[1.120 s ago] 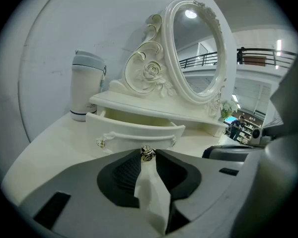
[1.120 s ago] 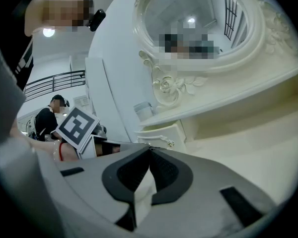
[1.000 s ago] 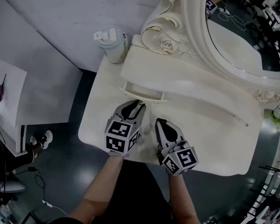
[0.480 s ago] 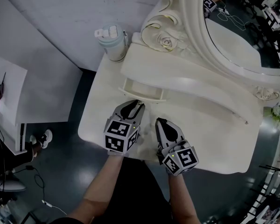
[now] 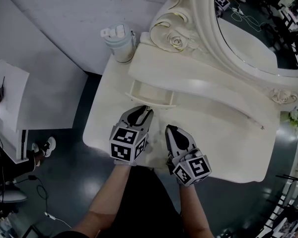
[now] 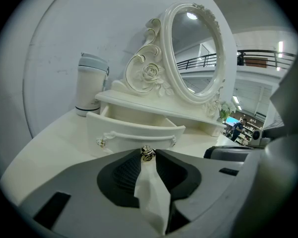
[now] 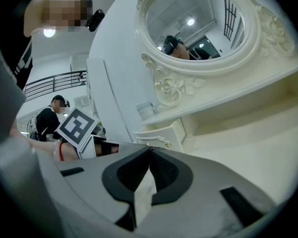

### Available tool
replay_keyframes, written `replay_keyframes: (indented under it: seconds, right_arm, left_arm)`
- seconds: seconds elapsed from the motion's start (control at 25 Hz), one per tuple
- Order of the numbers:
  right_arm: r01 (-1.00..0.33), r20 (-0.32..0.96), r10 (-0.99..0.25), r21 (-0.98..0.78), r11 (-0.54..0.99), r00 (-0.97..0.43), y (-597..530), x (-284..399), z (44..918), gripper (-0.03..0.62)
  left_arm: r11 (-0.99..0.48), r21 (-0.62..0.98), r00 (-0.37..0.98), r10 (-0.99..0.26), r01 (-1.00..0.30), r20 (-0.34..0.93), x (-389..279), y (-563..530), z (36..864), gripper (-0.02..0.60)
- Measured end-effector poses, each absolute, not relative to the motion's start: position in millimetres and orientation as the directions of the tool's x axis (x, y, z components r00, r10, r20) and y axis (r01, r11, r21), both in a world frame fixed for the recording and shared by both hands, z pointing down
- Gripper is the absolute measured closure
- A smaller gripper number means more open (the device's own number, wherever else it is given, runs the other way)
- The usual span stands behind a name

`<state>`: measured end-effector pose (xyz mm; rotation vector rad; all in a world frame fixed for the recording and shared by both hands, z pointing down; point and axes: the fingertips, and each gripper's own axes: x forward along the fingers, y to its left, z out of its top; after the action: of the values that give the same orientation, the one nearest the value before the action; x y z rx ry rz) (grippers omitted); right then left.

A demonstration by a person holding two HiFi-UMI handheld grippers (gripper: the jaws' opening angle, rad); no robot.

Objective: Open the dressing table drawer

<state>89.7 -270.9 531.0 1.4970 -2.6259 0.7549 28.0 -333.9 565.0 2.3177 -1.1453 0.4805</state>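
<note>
The white dressing table has a small curved drawer under its raised shelf, pulled out so its inside shows. My left gripper is at the middle of the drawer front, its jaws shut on the small metal drawer knob. Two more small fittings sit at the ends of the front's handle. My right gripper hovers over the tabletop just right of the left one, jaws closed tip to tip with nothing between them. In the right gripper view the drawer lies ahead to the left.
A pale lidded flask stands at the table's back left corner. The oval mirror with carved roses rises behind the shelf. The table's front edge lies just under my hands. A white side table and a person's shoe are left.
</note>
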Motion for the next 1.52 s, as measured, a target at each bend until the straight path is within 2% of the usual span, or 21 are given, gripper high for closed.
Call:
replay_keyframes:
  seconds: [0.64, 0.92, 1.12, 1.24, 1.32, 1.4, 1.52]
  right_arm:
    - [-0.816, 0.256, -0.802, -0.393, 0.424, -0.539, -263.6, 87.8, 530.8, 0.588]
    - [-0.817, 0.25, -0.805, -0.39, 0.424, -0.537, -262.3, 88.2, 527.1, 0.588]
    - [-0.815, 0.242, -0.804, -0.383, 0.436, -0.543, -260.5, 85.5, 521.9, 0.588]
    - [-0.816, 0.239, -0.805, -0.377, 0.439, -0.544, -259.7, 86.2, 519.2, 0.588]
    - [-0.816, 0.235, -0.806, -0.374, 0.441, -0.543, -259.6, 86.7, 515.9, 0.588]
    - [-0.816, 0.225, -0.809, -0.37, 0.445, -0.543, -260.1, 86.8, 510.8, 0.588]
    - [-0.815, 0.21, -0.812, -0.361, 0.454, -0.545, -261.7, 87.1, 501.5, 0.588]
  left_arm:
    - [-0.517, 0.279, 0.581, -0.631, -0.809, 0.515, 25.6, -326.2, 565.7, 0.472]
    - [-0.534, 0.269, 0.59, -0.634, -0.802, 0.5, 24.7, -320.6, 561.2, 0.437]
    - [-0.52, 0.274, 0.582, -0.646, -0.809, 0.494, 17.6, -314.2, 558.9, 0.437]
    - [-0.517, 0.267, 0.577, -0.655, -0.813, 0.488, 14.0, -311.9, 555.6, 0.486]
    - [-0.521, 0.263, 0.579, -0.659, -0.812, 0.48, 12.5, -310.5, 551.6, 0.489]
    - [-0.525, 0.258, 0.581, -0.665, -0.811, 0.469, 11.1, -309.4, 546.6, 0.565]
    - [-0.537, 0.267, 0.596, -0.664, -0.8, 0.451, 11.9, -307.7, 539.0, 0.578]
